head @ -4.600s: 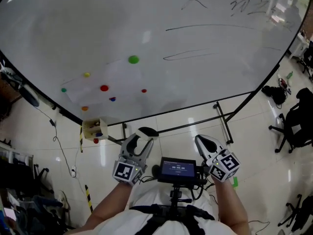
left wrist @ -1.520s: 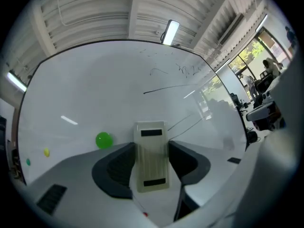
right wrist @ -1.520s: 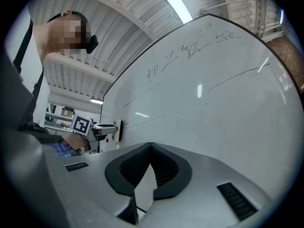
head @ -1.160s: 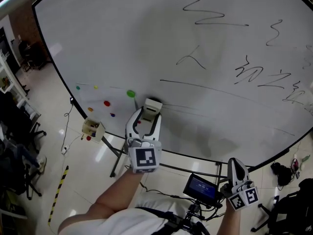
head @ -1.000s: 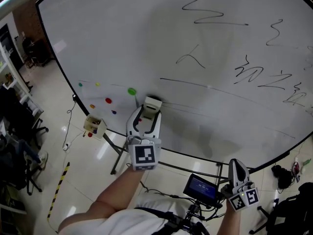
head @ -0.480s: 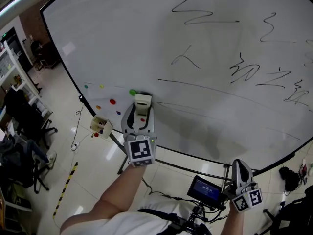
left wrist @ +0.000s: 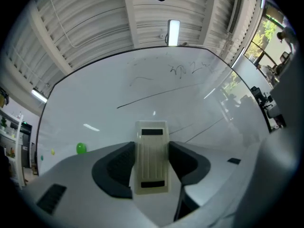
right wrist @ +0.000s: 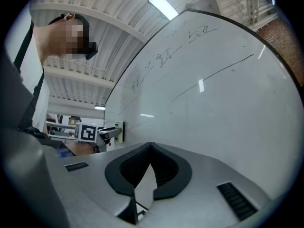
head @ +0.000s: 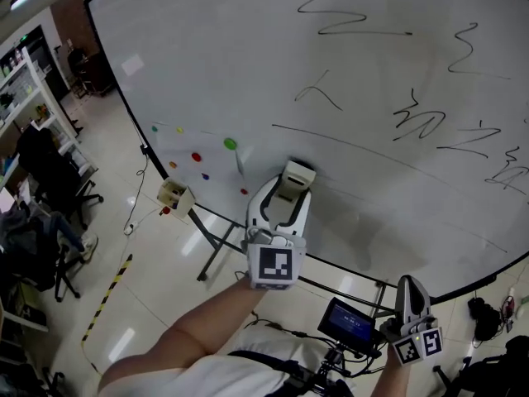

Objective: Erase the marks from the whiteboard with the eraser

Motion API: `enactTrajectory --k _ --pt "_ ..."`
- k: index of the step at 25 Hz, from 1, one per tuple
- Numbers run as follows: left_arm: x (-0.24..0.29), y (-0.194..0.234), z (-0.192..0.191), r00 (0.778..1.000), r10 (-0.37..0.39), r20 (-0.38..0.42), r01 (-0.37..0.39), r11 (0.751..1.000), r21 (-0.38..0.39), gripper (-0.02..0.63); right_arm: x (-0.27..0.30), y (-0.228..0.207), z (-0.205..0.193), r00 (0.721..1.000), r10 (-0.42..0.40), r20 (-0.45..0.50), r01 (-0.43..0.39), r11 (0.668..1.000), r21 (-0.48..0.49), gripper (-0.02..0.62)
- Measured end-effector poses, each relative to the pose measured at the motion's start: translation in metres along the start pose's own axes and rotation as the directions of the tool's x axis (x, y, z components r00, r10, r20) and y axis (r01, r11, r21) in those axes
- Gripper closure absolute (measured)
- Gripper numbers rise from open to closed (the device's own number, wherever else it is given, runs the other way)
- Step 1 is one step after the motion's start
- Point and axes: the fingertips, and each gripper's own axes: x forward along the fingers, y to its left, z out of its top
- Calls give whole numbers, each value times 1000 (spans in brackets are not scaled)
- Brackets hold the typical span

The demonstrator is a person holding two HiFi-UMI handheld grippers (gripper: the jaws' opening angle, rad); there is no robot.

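- the left gripper [head: 291,193] is pinching the eraser [head: 297,175] by its two long sides. in the left gripper view the pale block fills the gap between the dark pads, with its long axis running along the jaws and out past the tips.
- the eraser's far end is at the lower part of the whiteboard [head: 207,64], just right of the green magnet [head: 230,144]. the right gripper view suggests it lies against the surface, but i cannot tell for sure that it touches.
- the relation that matters: the marks lie up and to the right of the eraser. the long line [head: 372,150] starts just above it and slants down toward the right edge.
- the scribbles [head: 417,121], the small caret [head: 318,93] and the zigzag [head: 335,16] sit higher, well apart from the eraser.
- the eraser's long axis points up the board and crosses the long line rather than lying along it. judging from that, a sideways sweep to the right would bring the eraser's full length over the line.
- the right gripper [head: 411,289] hangs low by the person's waist, well away from the board, with its jaws pressed together on nothing.
- the left arm is much the nearer to every mark, and all the writing looks unwiped.
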Motion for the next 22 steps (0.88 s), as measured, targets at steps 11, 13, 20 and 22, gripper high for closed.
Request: enactTrajectory --k 11,13,20,22 --pt "-7 67 -47 990 121 -72 -129 984 -125 356 5 1 2 999 42 11 -42 999 16 571" --pt "-11 92 -62 977 187 -105 -198 974 -107 356 6 3 -4 999 47 0 -47 999 23 571" --pt "-8 87 -47 967 243 -76 -251 962 -110 356 8 4 -12 998 63 -16 -62 997 41 571" --pt "-6 72 -39 970 235 -65 -242 960 -141 356 6 1 -12 997 70 -23 -69 997 41 571"
